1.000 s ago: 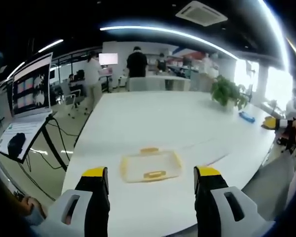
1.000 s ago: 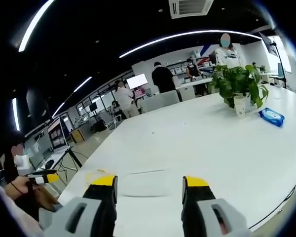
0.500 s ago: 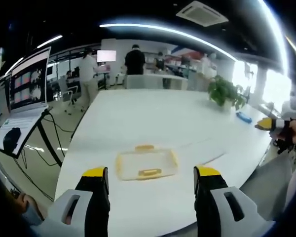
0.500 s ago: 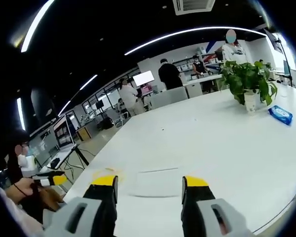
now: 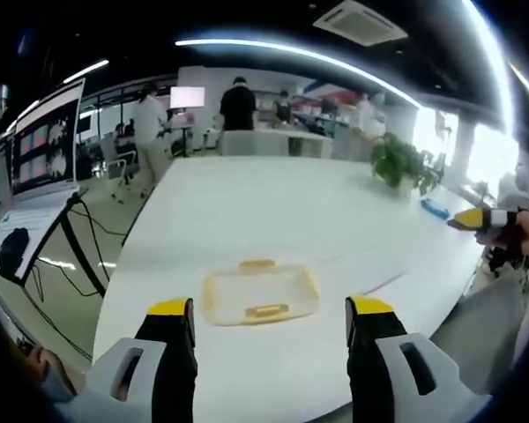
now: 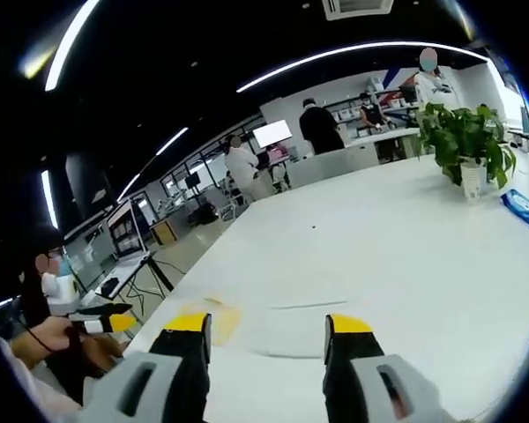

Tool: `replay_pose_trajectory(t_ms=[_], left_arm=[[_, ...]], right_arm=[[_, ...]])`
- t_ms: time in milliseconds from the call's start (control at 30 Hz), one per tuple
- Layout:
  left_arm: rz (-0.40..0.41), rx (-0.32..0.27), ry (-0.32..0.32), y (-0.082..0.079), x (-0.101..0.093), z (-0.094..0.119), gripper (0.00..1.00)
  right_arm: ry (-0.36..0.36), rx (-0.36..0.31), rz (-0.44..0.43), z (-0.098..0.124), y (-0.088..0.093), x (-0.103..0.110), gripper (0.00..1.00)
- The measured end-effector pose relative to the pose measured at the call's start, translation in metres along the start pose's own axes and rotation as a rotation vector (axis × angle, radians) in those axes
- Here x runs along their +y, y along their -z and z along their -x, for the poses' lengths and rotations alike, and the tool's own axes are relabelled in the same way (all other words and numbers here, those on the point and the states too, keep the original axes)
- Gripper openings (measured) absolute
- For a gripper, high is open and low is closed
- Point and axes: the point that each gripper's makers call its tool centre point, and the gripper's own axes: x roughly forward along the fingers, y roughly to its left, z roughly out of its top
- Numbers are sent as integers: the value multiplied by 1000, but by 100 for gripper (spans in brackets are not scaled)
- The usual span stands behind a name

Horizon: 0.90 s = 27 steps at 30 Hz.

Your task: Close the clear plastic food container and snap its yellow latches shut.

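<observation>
The clear plastic container [image 5: 260,295] with yellow latches on its near and far sides lies flat on the white table [image 5: 273,203], just beyond my left gripper [image 5: 271,307], which is open and holds nothing. A flat clear sheet-like part [image 5: 361,269] lies right of it. In the right gripper view the same clear part [image 6: 282,322] lies ahead of my open right gripper [image 6: 266,324], with a yellowish edge of the container [image 6: 219,319] to its left. The right gripper [image 5: 473,218] appears at the far right in a hand. The left gripper [image 6: 106,323] is seen at the left, held by a person.
A potted plant [image 5: 401,163] [image 6: 467,141] and a blue packet [image 5: 434,209] [image 6: 520,207] stand farther along the table. A screen on a stand [image 5: 35,159] is off the table's left side. Several people stand at desks in the back. The table's near edge is close to both grippers.
Both views have shifted with the hands; the right view has turned so the container's yellow edge shows more. The container has not moved and both grippers stay open.
</observation>
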Motion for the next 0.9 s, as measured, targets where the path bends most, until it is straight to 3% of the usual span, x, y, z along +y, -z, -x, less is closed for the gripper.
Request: replay_pose_trajectory(t_ms=[900], left_arm=[[19, 21, 13, 2, 19, -25, 66]], right_arm=[[-69, 87, 5, -41, 20, 28, 49]])
